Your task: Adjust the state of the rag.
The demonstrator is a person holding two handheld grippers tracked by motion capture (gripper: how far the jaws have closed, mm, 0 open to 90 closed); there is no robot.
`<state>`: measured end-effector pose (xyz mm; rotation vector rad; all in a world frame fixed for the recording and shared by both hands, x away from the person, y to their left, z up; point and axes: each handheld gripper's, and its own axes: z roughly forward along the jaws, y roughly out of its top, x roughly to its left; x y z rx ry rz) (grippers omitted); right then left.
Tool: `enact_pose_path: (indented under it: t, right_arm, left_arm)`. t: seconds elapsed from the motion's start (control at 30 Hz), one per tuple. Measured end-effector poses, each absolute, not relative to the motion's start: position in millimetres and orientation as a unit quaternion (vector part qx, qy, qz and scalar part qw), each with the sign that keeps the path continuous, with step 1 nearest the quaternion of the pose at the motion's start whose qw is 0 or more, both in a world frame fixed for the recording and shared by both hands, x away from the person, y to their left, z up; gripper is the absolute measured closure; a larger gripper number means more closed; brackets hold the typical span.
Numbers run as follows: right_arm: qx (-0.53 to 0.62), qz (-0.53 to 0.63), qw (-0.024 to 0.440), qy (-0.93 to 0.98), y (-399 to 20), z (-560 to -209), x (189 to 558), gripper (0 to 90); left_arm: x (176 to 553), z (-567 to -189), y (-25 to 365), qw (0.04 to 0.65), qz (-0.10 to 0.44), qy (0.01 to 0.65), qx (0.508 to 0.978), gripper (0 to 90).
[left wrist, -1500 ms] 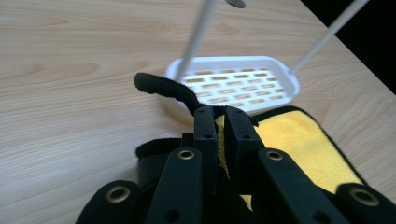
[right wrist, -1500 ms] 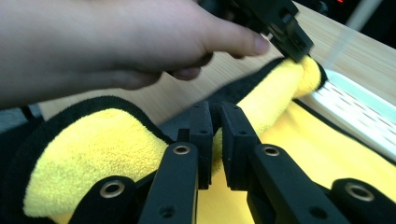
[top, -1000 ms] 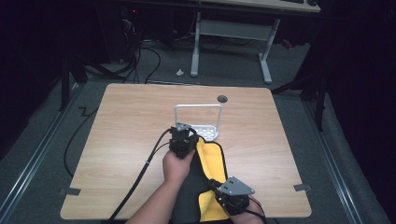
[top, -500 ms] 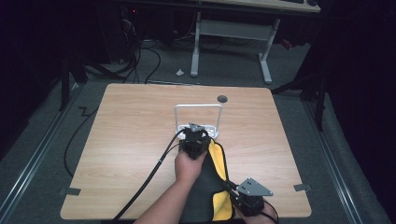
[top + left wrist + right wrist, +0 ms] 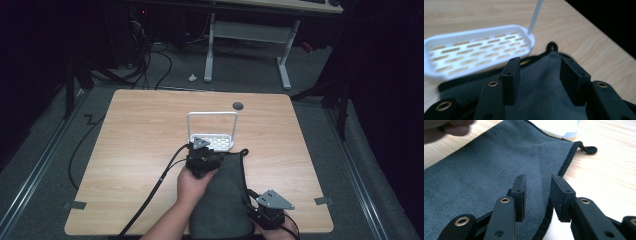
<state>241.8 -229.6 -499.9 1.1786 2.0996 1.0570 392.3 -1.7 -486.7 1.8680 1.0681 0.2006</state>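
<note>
1. Cloth (image 5: 222,200), dark grey, lies folded flat on the counter (image 5: 140,130), its far edge touching the white rack (image 5: 212,142).
2. Left claw (image 5: 539,75) and right claw (image 5: 537,195) have just been opening; both are released above it.
3. Earlier its yellow underside showed (now covered), so the fold looks done.

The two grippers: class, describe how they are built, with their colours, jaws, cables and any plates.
Each gripper, left and right, is black with two flat rectangular jaws on arms with brass-ringed pivots. A grey three-cornered plate tops the right gripper. Black cables trail from the left gripper. The forearms are bare, no sleeves.
</note>
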Motion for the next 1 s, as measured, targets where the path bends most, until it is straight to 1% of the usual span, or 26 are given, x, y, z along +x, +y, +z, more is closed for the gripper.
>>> enact_pose_path:
  t: [0.07, 0.1, 0.13, 0.17, 0.27, 0.3, 0.4, 0.5, 0.57, 0.6, 0.63, 0.67, 0.7, 0.73, 0.8, 0.9, 1.0]
  right_arm:
    - [0.432, 0.386, 0.253, 0.775, -228, -501, 243, 67.1]
    - [0.432, 0.386, 0.253, 0.775, -228, -501, 243, 67.1]
    - [0.432, 0.381, 0.249, 0.778, -227, -504, 244, 68.1]
    - [0.432, 0.381, 0.249, 0.778, -227, -504, 244, 68.1]
    - [0.432, 0.376, 0.247, 0.782, -225, -507, 247, 70.1]
    - [0.429, 0.376, 0.248, 0.783, -224, -507, 247, 71.9]
    - [0.427, 0.373, 0.247, 0.785, -223, -506, 250, 82.3]
    - [0.428, 0.374, 0.248, 0.784, -220, -503, 259, 86.0]
    - [0.434, 0.370, 0.251, 0.783, -217, -501, 271, 86.3]
    - [0.435, 0.367, 0.256, 0.781, -217, -500, 279, 86.4]
    - [0.435, 0.367, 0.256, 0.781, -217, -500, 279, 86.4]
    - [0.442, 0.368, 0.255, 0.777, -216, -499, 288, 86.4]
    - [0.455, 0.364, 0.254, 0.772, -216, -498, 306, 86.2]
    - [0.461, 0.359, 0.250, 0.772, -215, -500, 316, 86.0]
    - [0.471, 0.338, 0.242, 0.778, -214, -507, 331, 85.8]
    - [0.479, 0.311, 0.226, 0.789, -214, -520, 342, 84.8]
    - [0.477, 0.311, 0.226, 0.790, -214, -523, 339, 84.1]
  left_arm:
    - [384, -492, 11, 0.461, 0.084, 0.434, 0.770, 53.4]
    - [384, -492, 11, 0.461, 0.084, 0.434, 0.770, 53.8]
    - [375, -499, 24, 0.455, 0.079, 0.434, 0.773, 54.3]
    - [375, -499, 24, 0.455, 0.079, 0.434, 0.773, 54.7]
    - [357, -510, 44, 0.445, 0.073, 0.428, 0.783, 55.6]
    - [357, -510, 44, 0.445, 0.073, 0.428, 0.783, 56.1]
    - [340, -516, 53, 0.438, 0.076, 0.410, 0.797, 57.5]
    - [334, -519, 52, 0.433, 0.081, 0.396, 0.806, 60.7]
    - [334, -520, 50, 0.430, 0.086, 0.391, 0.809, 62.7]
    - [335, -520, 49, 0.427, 0.085, 0.393, 0.810, 62.7]
    - [335, -520, 49, 0.427, 0.085, 0.393, 0.810, 62.3]
    - [337, -521, 48, 0.424, 0.084, 0.394, 0.811, 62.3]
    - [338, -523, 47, 0.419, 0.081, 0.395, 0.813, 60.8]
    - [340, -526, 47, 0.408, 0.083, 0.393, 0.820, 60.7]
    - [340, -527, 48, 0.409, 0.084, 0.388, 0.822, 60.8]
    - [339, -527, 51, 0.408, 0.081, 0.385, 0.824, 61.5]
    - [333, -528, 56, 0.411, 0.079, 0.377, 0.826, 61.7]
